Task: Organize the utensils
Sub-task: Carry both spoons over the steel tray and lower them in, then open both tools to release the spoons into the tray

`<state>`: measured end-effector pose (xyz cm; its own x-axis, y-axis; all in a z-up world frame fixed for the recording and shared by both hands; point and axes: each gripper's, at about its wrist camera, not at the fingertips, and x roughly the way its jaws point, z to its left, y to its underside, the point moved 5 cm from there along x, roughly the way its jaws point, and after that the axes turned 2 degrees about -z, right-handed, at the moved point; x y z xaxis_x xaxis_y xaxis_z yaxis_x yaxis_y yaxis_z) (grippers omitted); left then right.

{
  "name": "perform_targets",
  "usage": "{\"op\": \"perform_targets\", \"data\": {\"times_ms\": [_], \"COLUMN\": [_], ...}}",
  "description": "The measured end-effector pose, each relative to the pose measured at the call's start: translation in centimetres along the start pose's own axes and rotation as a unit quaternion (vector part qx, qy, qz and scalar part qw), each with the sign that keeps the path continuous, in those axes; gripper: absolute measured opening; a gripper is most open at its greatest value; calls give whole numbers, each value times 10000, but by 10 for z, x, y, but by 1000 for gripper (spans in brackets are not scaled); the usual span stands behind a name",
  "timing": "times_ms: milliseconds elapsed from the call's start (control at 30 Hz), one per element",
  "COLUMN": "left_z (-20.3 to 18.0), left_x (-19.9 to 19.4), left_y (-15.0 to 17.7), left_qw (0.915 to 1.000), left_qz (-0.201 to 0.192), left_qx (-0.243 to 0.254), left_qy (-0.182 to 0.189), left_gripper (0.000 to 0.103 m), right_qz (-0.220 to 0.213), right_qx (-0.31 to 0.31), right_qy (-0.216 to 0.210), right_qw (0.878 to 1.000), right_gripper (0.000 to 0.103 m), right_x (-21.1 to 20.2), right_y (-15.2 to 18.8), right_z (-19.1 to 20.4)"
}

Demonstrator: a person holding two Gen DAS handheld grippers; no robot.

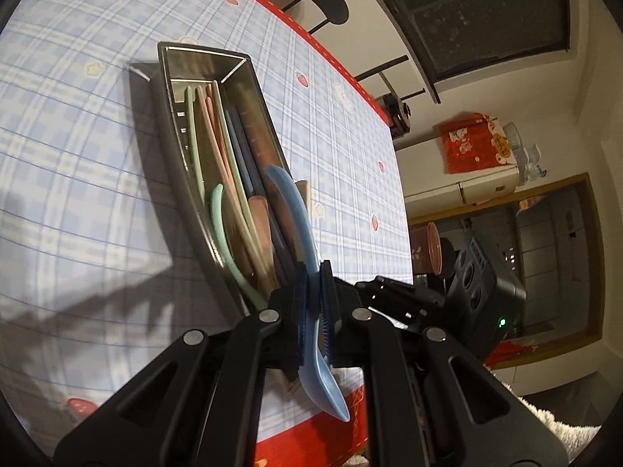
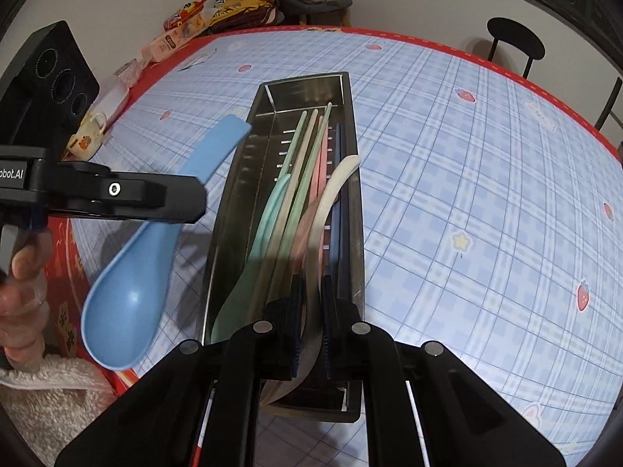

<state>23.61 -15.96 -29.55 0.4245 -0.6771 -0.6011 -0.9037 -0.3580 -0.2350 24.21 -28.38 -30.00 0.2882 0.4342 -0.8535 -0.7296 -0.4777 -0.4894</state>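
Blue spoon (image 2: 128,284) and white spoon (image 2: 331,194) clamped over steel utensil tray (image 2: 237,194).
Left gripper (image 1: 313,303) angled down beside tray, bare hand (image 2: 23,272) on its grip; right gripper (image 2: 311,323) pointed steeply down over tray's near end. Checked blue tablecloth (image 2: 486,194) with red border, chair (image 2: 514,44) and snack bags (image 2: 218,4) behind. Both jaws narrow: left pinched blue spoon's handle, right pinched white spoon above green spoon (image 2: 253,257) and chopsticks (image 2: 307,155).

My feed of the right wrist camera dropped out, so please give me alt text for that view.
The right gripper is shut on a white spoon over a long metal utensil tray holding green and pink utensils. To the left, the left gripper grips a blue spoon above a blue checked tablecloth.
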Motion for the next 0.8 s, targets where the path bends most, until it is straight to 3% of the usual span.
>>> {"op": "perform_targets", "data": {"times_ms": [233, 800], "left_z": [1, -3], "left_x": [16, 59], "left_y": [-2, -6], "left_qw": [9998, 9996], "left_qz": [10, 52], "left_qx": [-51, -277], "left_qy": [-186, -98], "left_gripper": [11, 11], "right_qz": [54, -410], "right_qx": [-67, 544], "right_qy": [3, 230], "right_qw": [10000, 9974], "right_gripper": [11, 33], "right_x": [0, -50], "right_y": [0, 10], "right_z": [-2, -30]}}
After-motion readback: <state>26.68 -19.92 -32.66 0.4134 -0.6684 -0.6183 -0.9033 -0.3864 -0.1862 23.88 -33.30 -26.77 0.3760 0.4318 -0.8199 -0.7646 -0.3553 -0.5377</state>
